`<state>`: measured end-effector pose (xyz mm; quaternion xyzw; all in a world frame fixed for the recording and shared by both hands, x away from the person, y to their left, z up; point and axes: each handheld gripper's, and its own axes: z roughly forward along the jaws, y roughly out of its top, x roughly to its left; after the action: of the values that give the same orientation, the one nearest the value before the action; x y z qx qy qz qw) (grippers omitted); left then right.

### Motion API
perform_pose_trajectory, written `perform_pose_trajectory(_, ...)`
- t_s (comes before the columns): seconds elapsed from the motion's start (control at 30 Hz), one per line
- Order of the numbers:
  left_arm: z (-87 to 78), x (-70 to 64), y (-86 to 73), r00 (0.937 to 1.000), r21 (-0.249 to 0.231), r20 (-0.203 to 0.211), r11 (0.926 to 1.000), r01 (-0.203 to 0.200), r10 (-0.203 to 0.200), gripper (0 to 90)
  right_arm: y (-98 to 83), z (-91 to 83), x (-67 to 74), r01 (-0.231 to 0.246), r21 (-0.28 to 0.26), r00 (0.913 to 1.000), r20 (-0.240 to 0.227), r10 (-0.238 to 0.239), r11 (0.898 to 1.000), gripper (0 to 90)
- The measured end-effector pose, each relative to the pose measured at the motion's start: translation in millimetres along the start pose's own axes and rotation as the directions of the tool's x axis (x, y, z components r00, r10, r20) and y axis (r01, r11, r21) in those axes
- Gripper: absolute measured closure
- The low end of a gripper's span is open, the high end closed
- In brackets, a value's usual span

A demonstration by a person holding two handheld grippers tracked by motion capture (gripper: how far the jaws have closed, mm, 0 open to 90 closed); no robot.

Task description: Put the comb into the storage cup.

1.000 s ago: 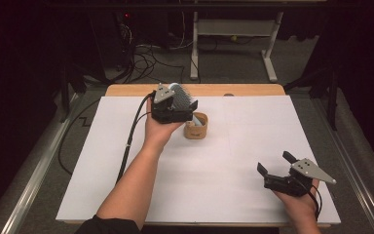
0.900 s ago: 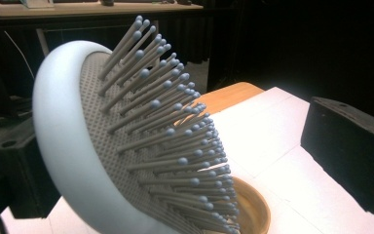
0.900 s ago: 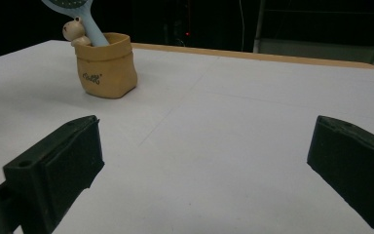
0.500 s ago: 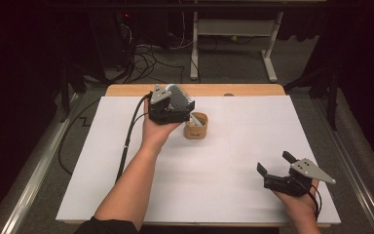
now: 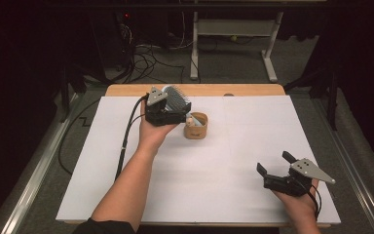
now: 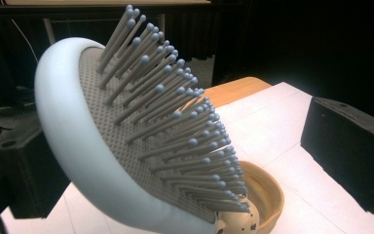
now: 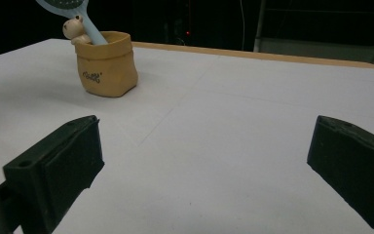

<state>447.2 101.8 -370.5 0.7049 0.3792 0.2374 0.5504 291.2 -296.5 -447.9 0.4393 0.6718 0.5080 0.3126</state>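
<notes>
Hairbrush (image 6: 126, 141): pale blue oval head, grey dotted cushion, grey bristles with ball tips; a thin blue handle runs down from the head into the pot.
Position of hairbrush: far middle of the table, head raised above the pot and tilted, bristles facing away from the left hand in the high view.
Pot (image 5: 196, 126): small tan pot shaped like a sack, rolled rim, dark lettering on its side; stands upright on the white table cover, just to the right of the left gripper.
Figure (image 7: 74, 28): small beige bear-like head at the pot's rim, touching the brush handle.
Left gripper (image 5: 168, 109): held in the left hand, forearm stretched from the near edge up to the far middle of the table, palm turned up under the body; grey plate on top, cable trailing back along the arm.
Left jaws: stand to either side of the brush head in the left gripper view; whether they press on it I cannot tell.
Right gripper (image 5: 272, 165): held in the right hand at the near right of the table, low over the cover, pointing left and away, well apart from the pot.
Right jaws: spread wide, nothing between them.
Table (image 5: 253, 90): wooden top, covered by white sheets.
</notes>
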Motion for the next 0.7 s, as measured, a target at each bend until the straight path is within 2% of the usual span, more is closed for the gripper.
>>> perform_pose_trajectory(0.53, -3.4, 4.1, -1.8, 1.0000, 0.013, -0.003, 0.9999, 0.007, -0.007, 0.0, -0.2, 0.0, -0.1, 0.000, 0.000, 1.0000, 0.001, 0.000, 1.000, 0.4)
perform_pose_trajectory(0.7, -4.4, 5.8, -3.7, 0.9999, 0.014, 0.011, 0.9999, 0.009, -0.009, 0.0, -0.1, 0.1, 0.0, 0.001, 0.000, 1.0000, 0.001, -0.001, 1.000, 0.3)
